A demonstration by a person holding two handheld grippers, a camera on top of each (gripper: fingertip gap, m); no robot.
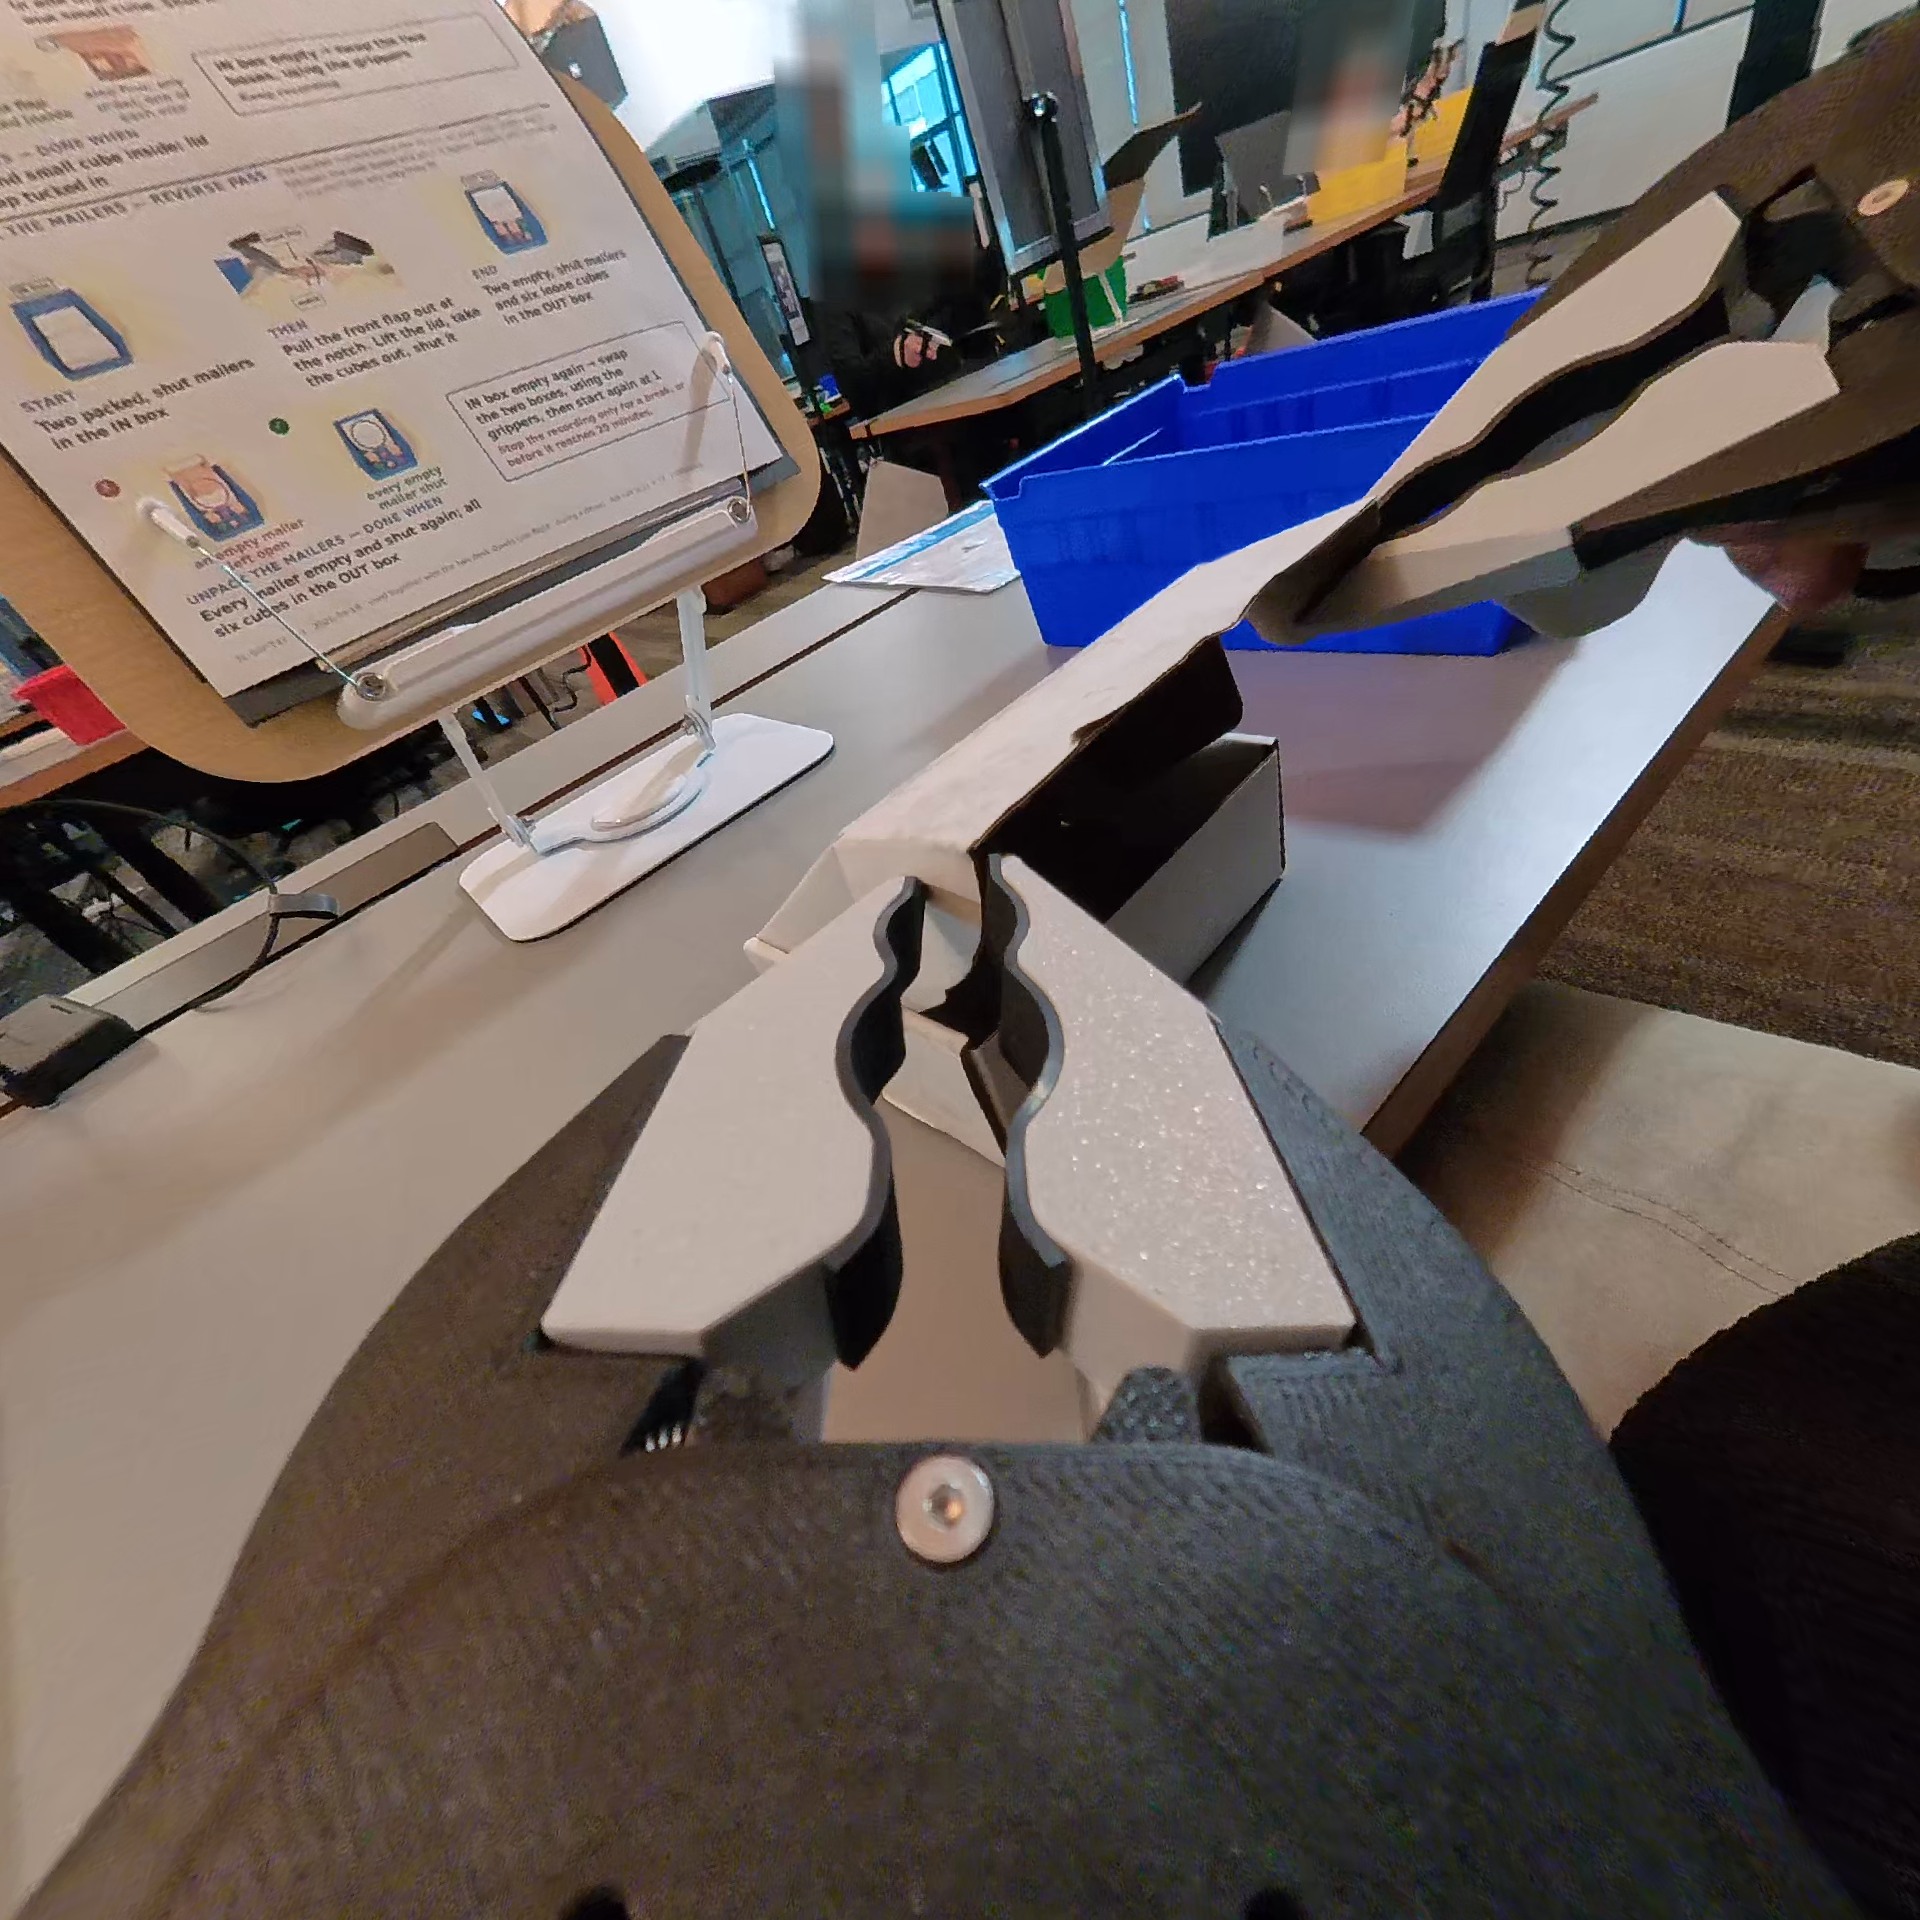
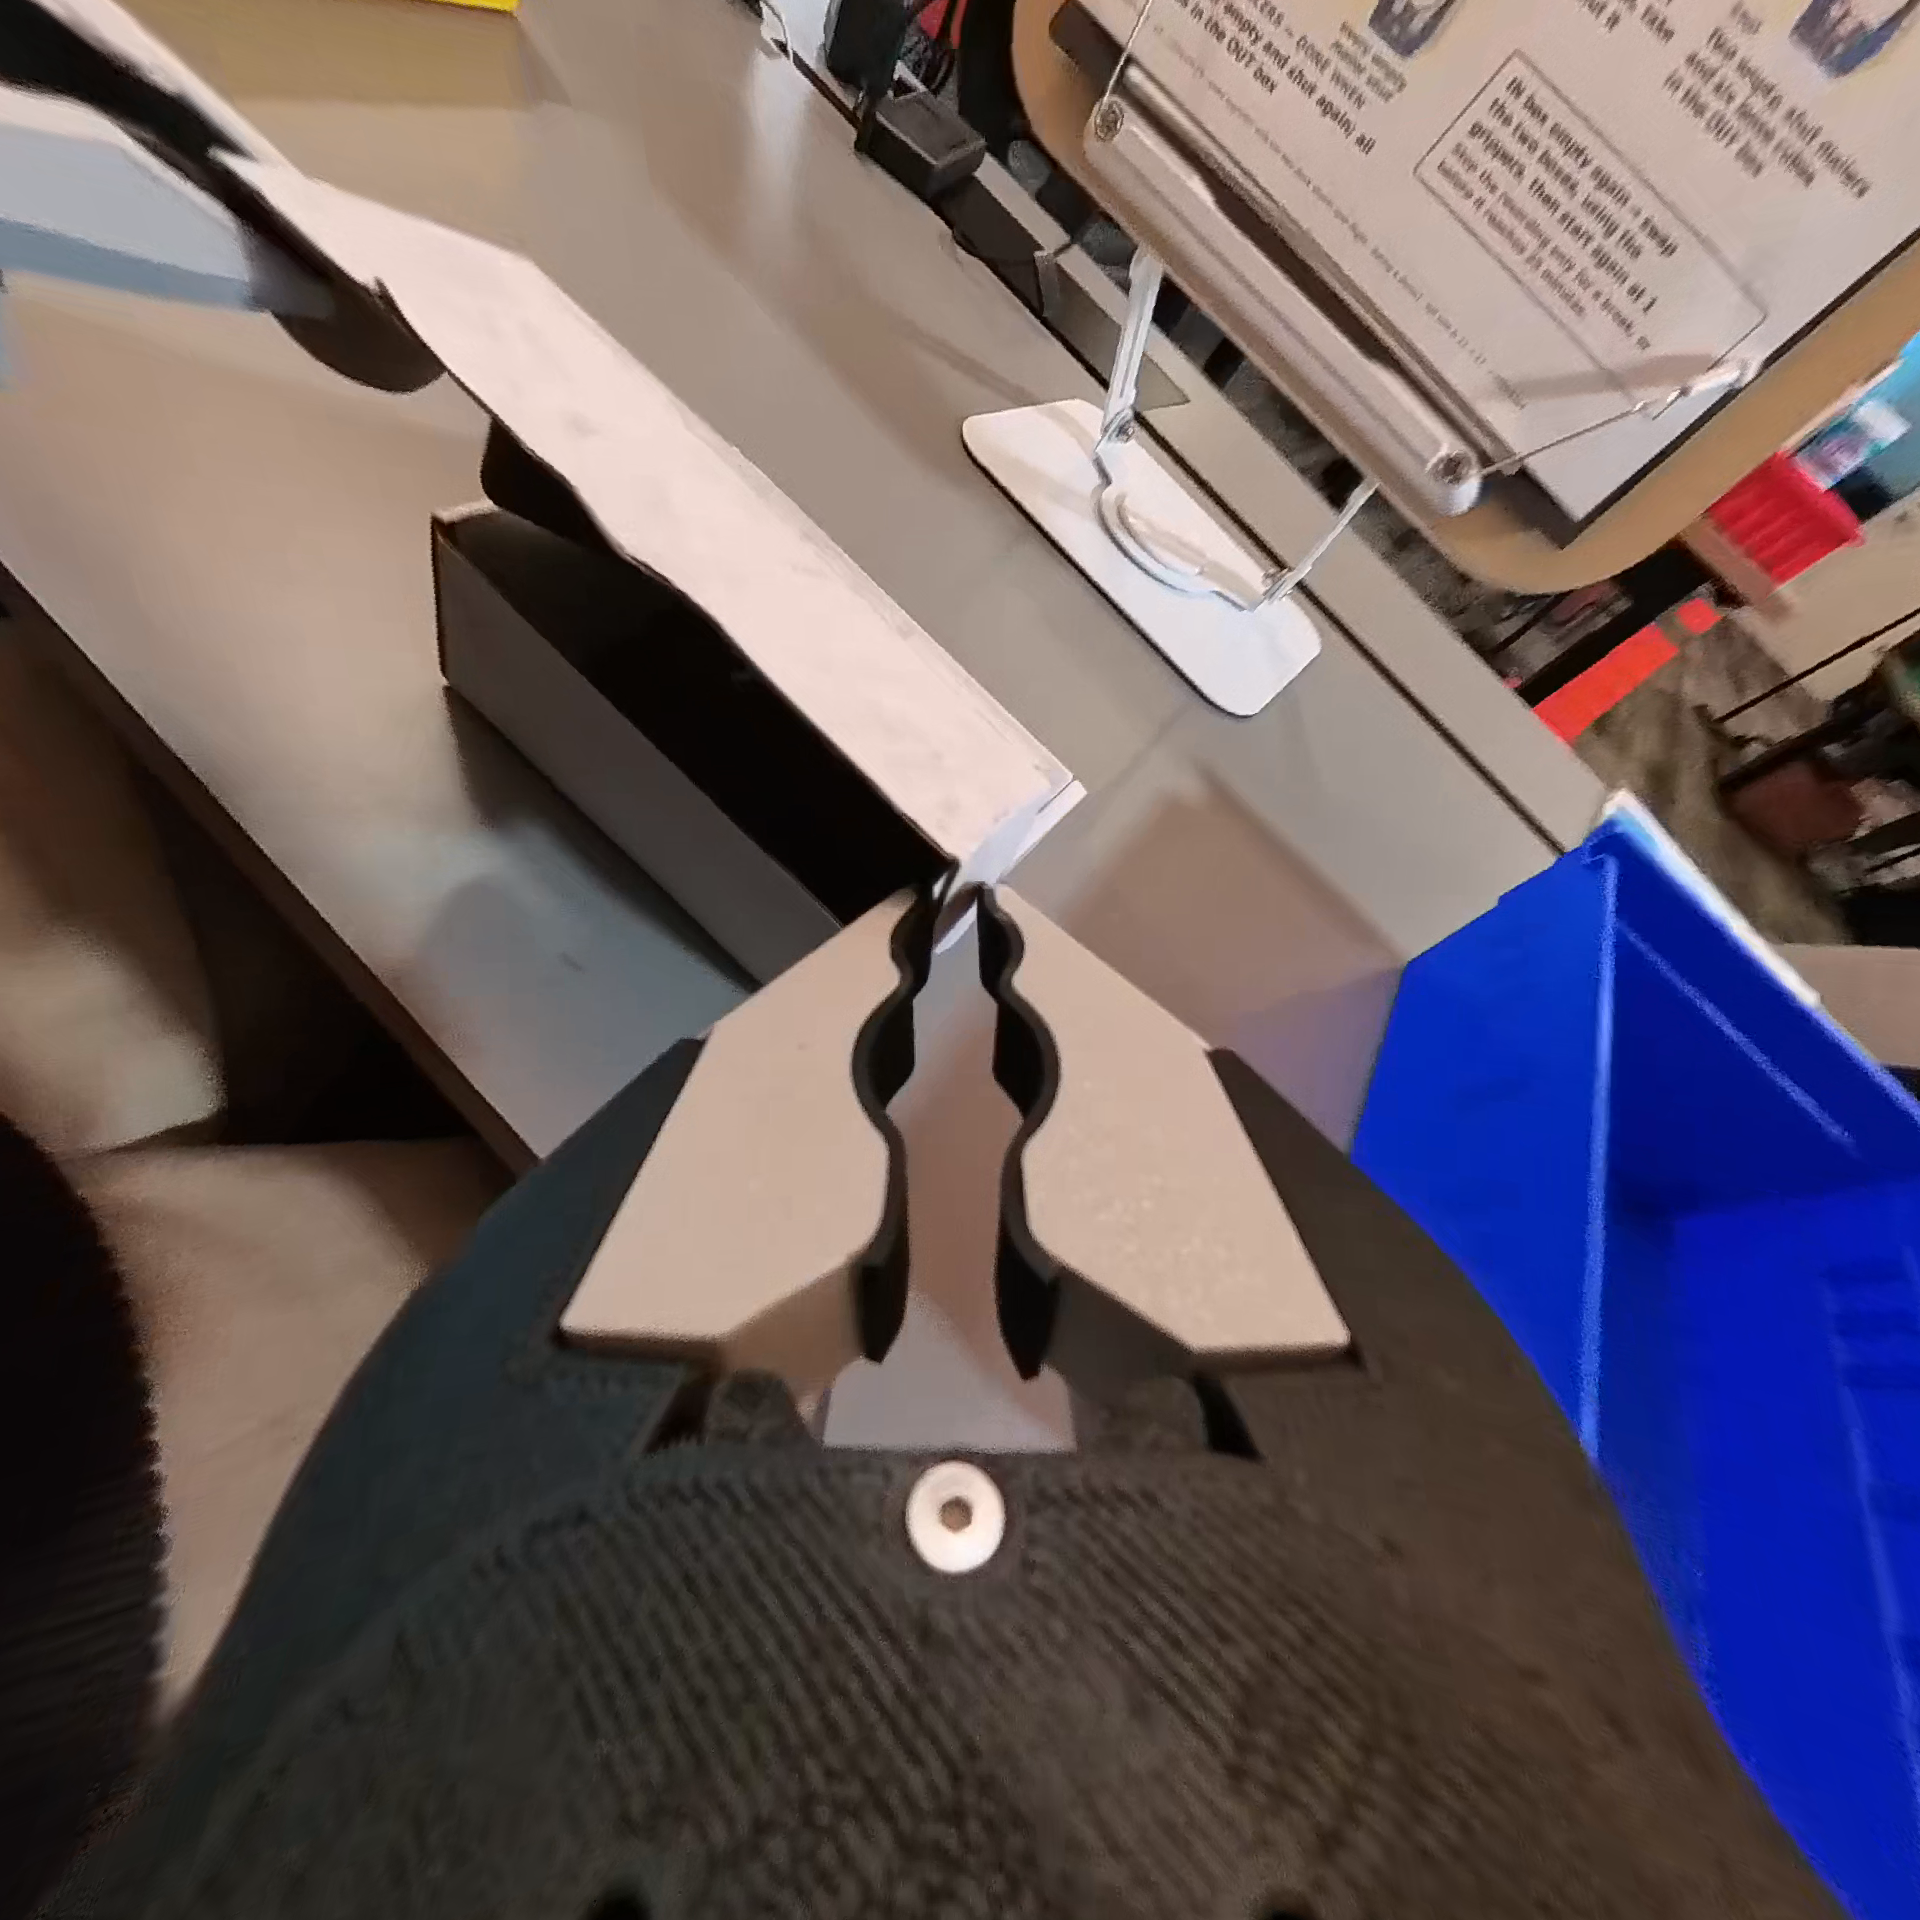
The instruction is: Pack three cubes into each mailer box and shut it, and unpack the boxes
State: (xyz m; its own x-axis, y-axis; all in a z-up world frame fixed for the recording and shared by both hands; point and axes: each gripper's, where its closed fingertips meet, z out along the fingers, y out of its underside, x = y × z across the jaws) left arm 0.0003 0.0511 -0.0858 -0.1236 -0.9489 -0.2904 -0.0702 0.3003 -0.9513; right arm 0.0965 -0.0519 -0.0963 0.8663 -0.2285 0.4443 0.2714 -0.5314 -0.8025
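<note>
A white mailer box with a black inside lies on the grey table, its tray (image 1: pixel 1195 862) low and its lid (image 1: pixel 1091 707) lifted part way. My left gripper (image 1: pixel 951 899) is shut on the near end of the lid. My right gripper (image 1: pixel 1294 608) is shut on the lid's far corner. In the right wrist view the right gripper (image 2: pixel 951 899) pinches the white lid corner, the lid (image 2: pixel 727 540) slants over the tray (image 2: pixel 623 748), and the left gripper (image 2: pixel 208 260) is blurred at top left. The inside is dark and no cubes show.
A blue bin (image 1: pixel 1195 520) stands just behind the box, close on the right in the right wrist view (image 2: pixel 1662 1247). A paper stand on a white base (image 1: pixel 644 821) is at the left back. The table edge (image 1: pixel 1558 883) runs close on the right. A black adapter (image 1: pixel 52 1039) lies far left. Some 15 centimetres of space lies between my two pairs of fingers.
</note>
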